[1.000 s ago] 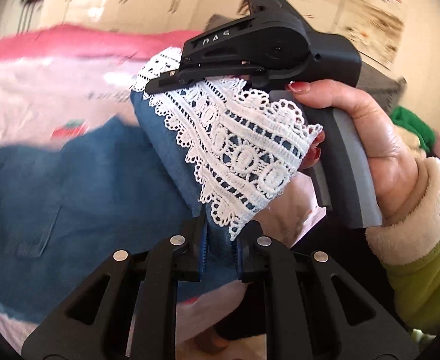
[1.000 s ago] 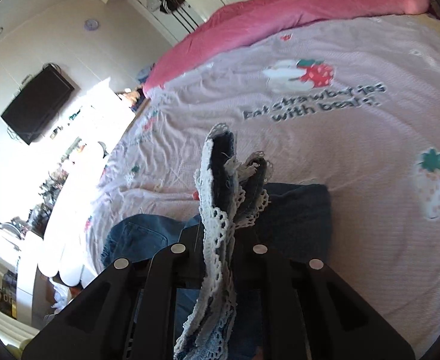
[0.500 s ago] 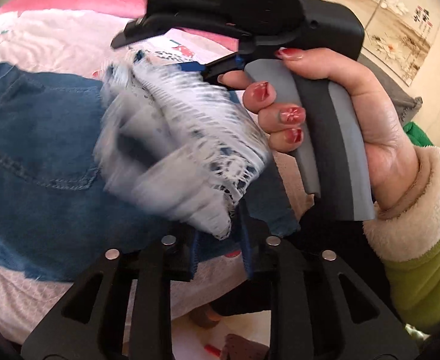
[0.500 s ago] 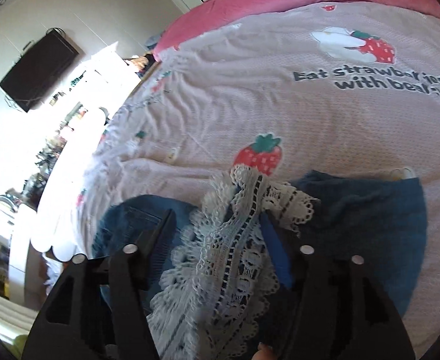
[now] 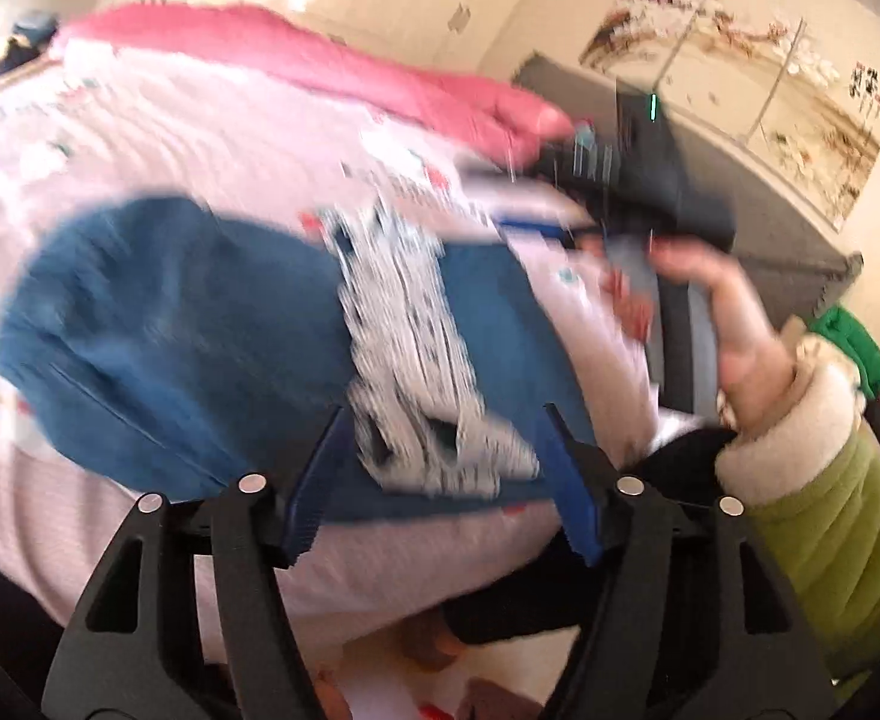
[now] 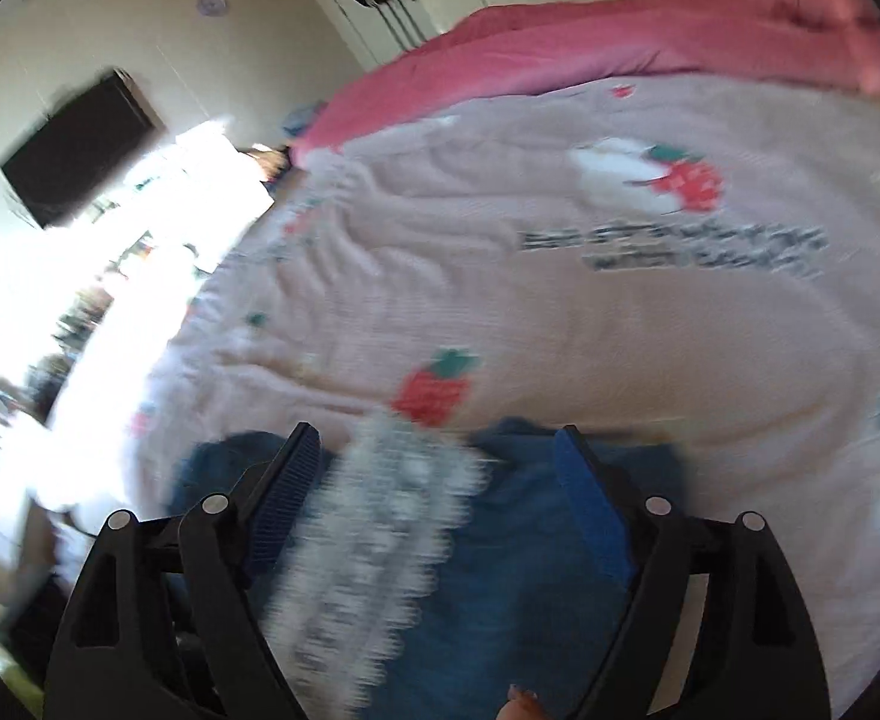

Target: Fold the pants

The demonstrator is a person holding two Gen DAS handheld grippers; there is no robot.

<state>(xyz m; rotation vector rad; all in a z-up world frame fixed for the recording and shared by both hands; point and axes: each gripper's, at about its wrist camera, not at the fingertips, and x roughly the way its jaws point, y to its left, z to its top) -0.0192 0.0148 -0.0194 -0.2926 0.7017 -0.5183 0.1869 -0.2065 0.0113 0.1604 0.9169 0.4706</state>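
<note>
1. Here, the blue denim pants with white lace hems [image 5: 188, 336] are lying folded on the pale pink strawberry-print bedspread [image 6: 560, 312], near its front edge.
2. The left gripper [image 5: 440, 480] is hovering over the lace hems, its jaws opening, with lace between the pads but not pressed.
3. The right gripper [image 6: 440, 498] is also opening its jaws above the pants, lace lying loose between them.
4. The person's right hand [image 5: 722, 324] is gripping that tool's handle beside the pants, its green sleeve [image 5: 830, 516] showing.
</note>
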